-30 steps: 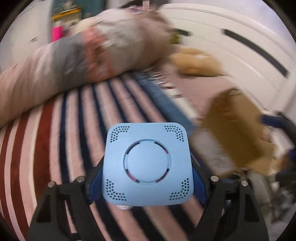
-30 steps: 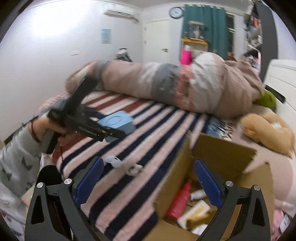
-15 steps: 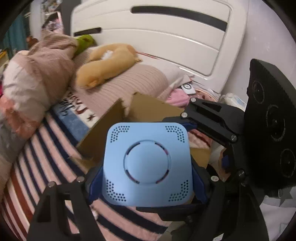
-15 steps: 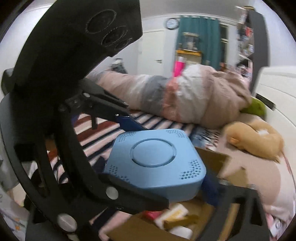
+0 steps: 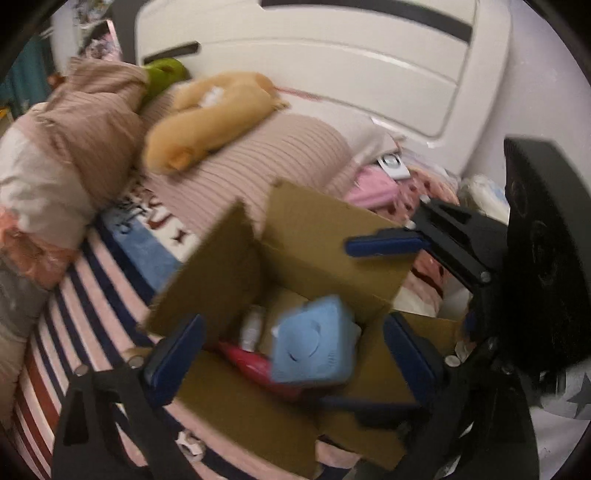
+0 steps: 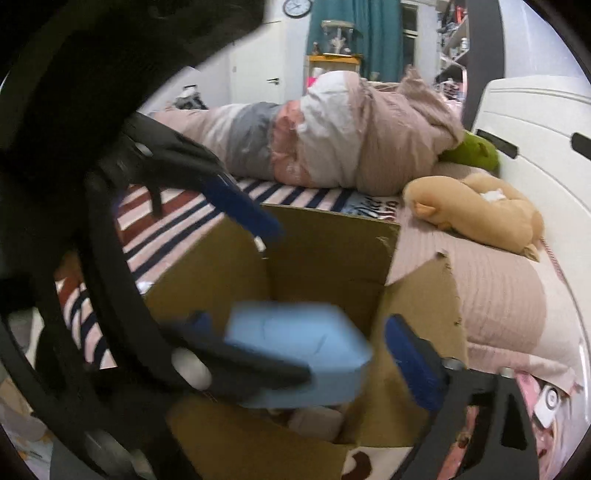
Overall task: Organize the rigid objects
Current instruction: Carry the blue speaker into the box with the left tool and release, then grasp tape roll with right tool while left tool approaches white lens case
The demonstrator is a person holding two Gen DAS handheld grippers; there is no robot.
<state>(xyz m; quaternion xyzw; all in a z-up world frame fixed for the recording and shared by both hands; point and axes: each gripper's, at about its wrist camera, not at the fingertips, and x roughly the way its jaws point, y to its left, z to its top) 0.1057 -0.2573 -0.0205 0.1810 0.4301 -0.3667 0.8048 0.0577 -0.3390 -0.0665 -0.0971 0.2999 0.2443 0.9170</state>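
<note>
Left gripper (image 5: 291, 354): jaws wide apart, holding nothing, poised above open cardboard box (image 5: 332, 236) on striped bedcover (image 5: 74, 317). Blue square device (image 5: 314, 343): blurred, inside box on red bottle (image 5: 251, 363), clear of both pads. Advice: withdraw straight upward, avoiding flaps. Right gripper (image 6: 295, 354): jaws spread, empty, angled over box's right edge

This is a bedroom in a home. A bed with a striped blanket (image 5: 85, 295) and a white headboard (image 5: 332, 66) fills the view. A tan stuffed toy (image 5: 207, 118) lies on a pillow (image 5: 266, 162). Far off hang a clock (image 6: 297, 6) and teal curtains (image 6: 354, 33).
</note>
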